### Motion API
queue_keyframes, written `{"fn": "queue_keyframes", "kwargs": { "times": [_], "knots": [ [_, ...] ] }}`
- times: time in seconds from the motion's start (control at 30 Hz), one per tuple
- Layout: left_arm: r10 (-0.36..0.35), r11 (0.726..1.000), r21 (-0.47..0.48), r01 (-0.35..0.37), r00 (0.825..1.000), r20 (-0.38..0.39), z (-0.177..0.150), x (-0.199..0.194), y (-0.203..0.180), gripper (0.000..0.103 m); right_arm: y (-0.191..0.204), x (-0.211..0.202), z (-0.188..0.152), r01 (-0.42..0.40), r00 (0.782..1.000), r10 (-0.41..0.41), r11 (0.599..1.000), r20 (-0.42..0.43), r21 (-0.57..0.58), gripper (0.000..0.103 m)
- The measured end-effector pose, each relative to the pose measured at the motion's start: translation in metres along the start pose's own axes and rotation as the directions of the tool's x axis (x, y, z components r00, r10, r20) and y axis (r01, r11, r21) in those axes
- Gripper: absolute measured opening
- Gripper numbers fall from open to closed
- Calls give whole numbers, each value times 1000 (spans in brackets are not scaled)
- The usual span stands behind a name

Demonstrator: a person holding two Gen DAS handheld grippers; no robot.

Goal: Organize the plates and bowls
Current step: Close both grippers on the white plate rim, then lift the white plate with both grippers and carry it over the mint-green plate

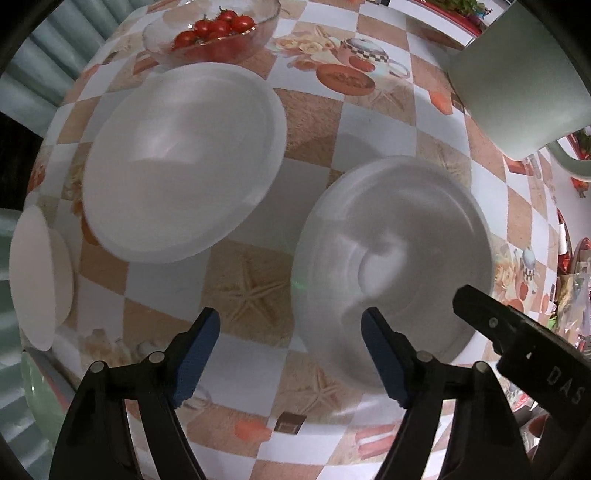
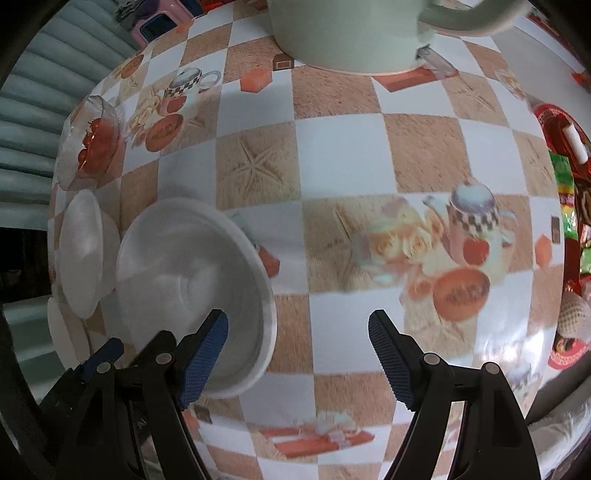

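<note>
— Hovering, both tools: left gripper (image 1: 290,354) jaws apart, empty, over the near rim of the bowl (image 1: 391,273); right gripper (image 2: 297,354) spread too, holding nothing.

— Progress?

— Little, I judged. Bowl stood alone on the table (image 1: 365,133); plate (image 1: 184,162) lay beside it, apart; another plate (image 1: 37,273) at the edge. Nothing stacked yet.

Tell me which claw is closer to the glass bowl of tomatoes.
Left, by a little. The left claw faces the glass bowl of tomatoes across the table; from the right claw it sits far off left.
</note>
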State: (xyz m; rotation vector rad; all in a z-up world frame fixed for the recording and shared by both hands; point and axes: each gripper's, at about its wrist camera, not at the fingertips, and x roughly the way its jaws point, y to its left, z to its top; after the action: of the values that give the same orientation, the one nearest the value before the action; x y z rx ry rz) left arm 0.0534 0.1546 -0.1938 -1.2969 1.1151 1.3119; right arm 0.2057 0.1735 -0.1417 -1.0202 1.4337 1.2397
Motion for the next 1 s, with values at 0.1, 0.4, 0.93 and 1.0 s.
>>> {"fn": "queue_keyframes", "kwargs": {
  "times": [0.1, 0.4, 0.93, 1.0],
  "knots": [
    [5, 1000, -17, -5, 1000, -3, 4, 8, -1, 81, 4, 8, 7, -1, 1000, 1, 1000, 1, -14, 79],
    [-11, 1000, -18, 12, 1000, 26, 6, 19, -4, 46, 22, 28, 13, -4, 1000, 5, 998, 13, -63, 40],
    [-79, 993, 93, 76, 996, 30, -18, 10, 35, 20, 50, 43, -39, -22, 999, 19, 996, -37, -91, 16],
    [-73, 992, 109, 69, 997, 28, -27, 9, 44, 20, 58, 47, -52, -28, 999, 23, 995, -50, -92, 16]
  ]
}}
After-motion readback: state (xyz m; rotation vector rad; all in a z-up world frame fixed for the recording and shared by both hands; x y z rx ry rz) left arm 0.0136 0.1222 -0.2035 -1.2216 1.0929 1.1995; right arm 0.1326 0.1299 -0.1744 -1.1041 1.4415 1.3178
